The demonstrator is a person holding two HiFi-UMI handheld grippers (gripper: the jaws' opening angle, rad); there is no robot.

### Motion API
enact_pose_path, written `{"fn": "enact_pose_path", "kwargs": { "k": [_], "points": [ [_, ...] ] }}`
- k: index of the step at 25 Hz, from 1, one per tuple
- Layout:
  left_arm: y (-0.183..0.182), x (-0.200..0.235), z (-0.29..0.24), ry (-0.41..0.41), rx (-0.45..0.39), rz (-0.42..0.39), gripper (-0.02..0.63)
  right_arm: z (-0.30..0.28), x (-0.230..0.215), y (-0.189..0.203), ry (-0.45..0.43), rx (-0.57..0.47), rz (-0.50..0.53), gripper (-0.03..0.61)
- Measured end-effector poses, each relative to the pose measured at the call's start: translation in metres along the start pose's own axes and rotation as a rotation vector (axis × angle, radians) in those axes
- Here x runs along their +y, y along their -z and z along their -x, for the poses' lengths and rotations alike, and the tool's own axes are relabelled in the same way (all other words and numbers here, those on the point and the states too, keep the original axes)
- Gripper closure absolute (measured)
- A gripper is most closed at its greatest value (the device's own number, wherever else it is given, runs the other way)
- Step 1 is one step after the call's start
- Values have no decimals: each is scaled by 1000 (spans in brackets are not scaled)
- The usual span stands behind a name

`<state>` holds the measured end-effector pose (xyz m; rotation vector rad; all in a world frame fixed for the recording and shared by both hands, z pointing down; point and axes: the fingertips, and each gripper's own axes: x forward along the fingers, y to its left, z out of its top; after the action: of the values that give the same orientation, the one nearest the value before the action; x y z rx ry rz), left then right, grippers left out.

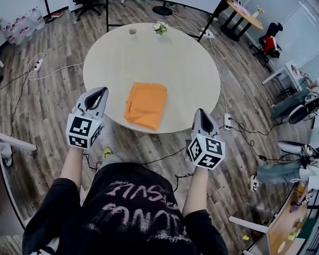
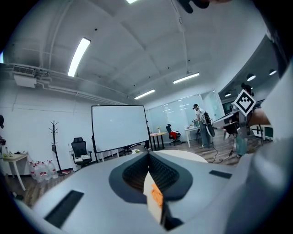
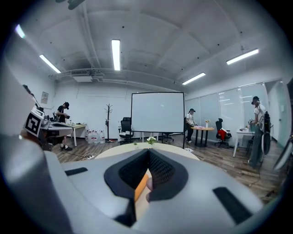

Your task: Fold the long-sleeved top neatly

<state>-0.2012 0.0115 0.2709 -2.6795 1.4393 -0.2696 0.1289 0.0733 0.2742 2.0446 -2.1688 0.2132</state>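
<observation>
The orange long-sleeved top (image 1: pixel 146 105) lies as a compact folded rectangle near the front edge of the round surface (image 1: pixel 188 69). The left claw (image 1: pixel 99 92) and right claw (image 1: pixel 201 113) flank it, both clenched on nothing and clear of the cloth. It looks light, soft and limp (stacked layers probably slide), so pinch corners through every layer.

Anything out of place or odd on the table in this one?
Nothing stands out. The orange top lies folded in a compact rectangle on the round table, near its front edge, turned slightly askew. The left hand-held gripper and right hand-held gripper are shut, empty, clear of it.
</observation>
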Motion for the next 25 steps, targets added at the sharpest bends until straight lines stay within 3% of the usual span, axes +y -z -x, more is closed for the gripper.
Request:
{"fn": "enact_pose_path", "kwargs": {
  "k": [25],
  "points": [
    [6, 4, 13, -30, -9, 43, 603, 7, 0, 9, 7, 6, -9, 574]
  ]
}}
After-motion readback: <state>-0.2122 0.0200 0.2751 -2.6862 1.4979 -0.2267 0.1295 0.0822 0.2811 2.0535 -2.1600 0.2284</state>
